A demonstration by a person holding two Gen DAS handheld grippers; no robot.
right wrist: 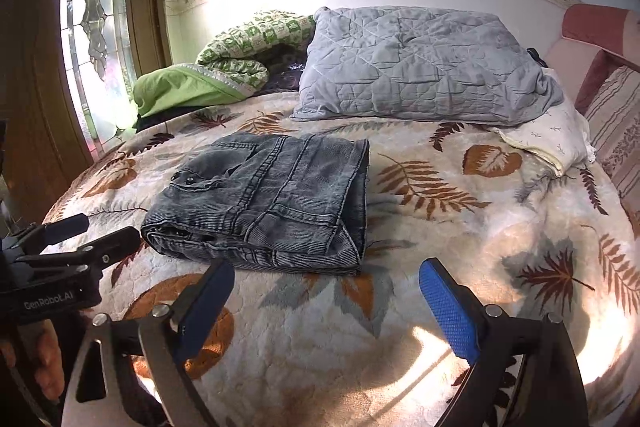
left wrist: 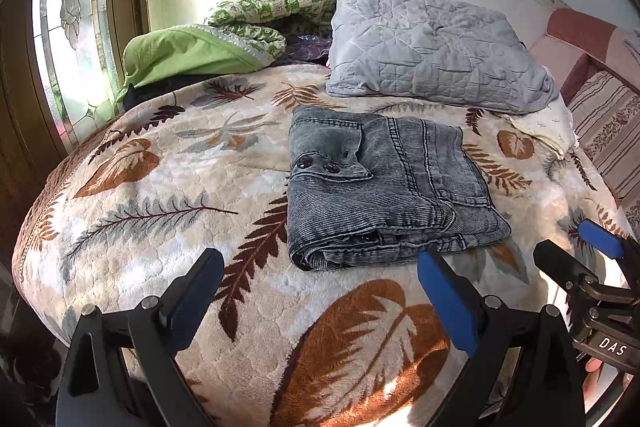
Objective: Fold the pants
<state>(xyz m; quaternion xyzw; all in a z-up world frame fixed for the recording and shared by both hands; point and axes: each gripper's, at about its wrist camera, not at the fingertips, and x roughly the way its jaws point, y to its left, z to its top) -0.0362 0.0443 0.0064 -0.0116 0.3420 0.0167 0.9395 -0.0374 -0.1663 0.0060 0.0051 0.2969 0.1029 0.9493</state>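
Pants (left wrist: 384,187) lie folded into a compact grey denim bundle on the leaf-patterned blanket (left wrist: 168,187), just beyond both grippers and touching neither. The left gripper (left wrist: 320,287) hovers near the bundle's near edge with its blue-padded fingers spread wide and holding nothing. The right gripper (right wrist: 326,301) sits near and slightly right of the bundle, fingers likewise apart and empty. Two dark buttons show on a flap on the bundle's left side, seams and a pocket run across its top, and stacked layers show at its near edge; perhaps the waistband. A grey quilted pillow (left wrist: 432,47) lies just beyond.
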